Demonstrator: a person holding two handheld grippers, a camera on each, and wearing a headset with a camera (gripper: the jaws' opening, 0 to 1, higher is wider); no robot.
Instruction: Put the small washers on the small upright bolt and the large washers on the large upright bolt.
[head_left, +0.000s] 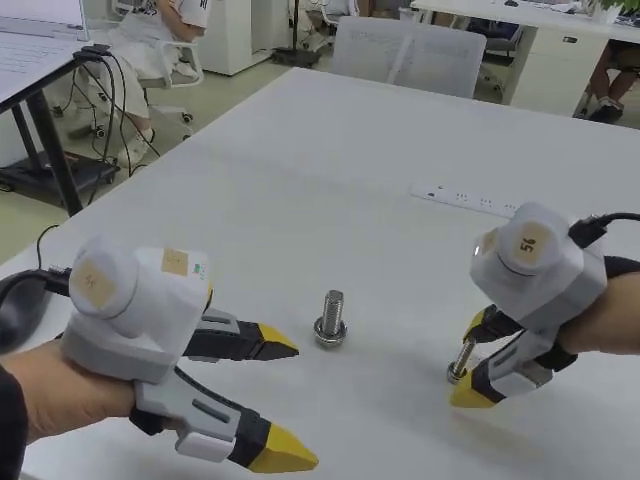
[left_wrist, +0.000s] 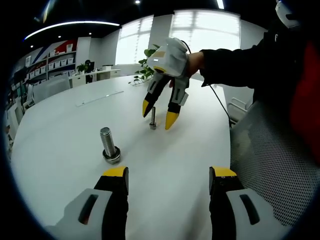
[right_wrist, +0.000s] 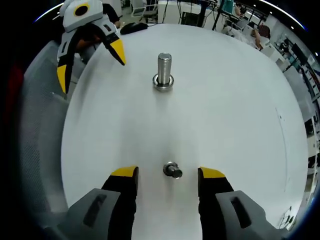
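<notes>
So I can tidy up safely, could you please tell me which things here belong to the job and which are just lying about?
Job: large upright bolt, its washers, small upright bolt, left gripper, right gripper.
Lying about: power strip, office chair.

Shiny metal bolts (head_left: 331, 318) on matt white table (head_left: 400, 140).

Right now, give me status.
Left gripper open, empty. Right gripper open, jaws astride small bolt. Large bolt upright, washers at base. Nothing between the bolts.
</notes>
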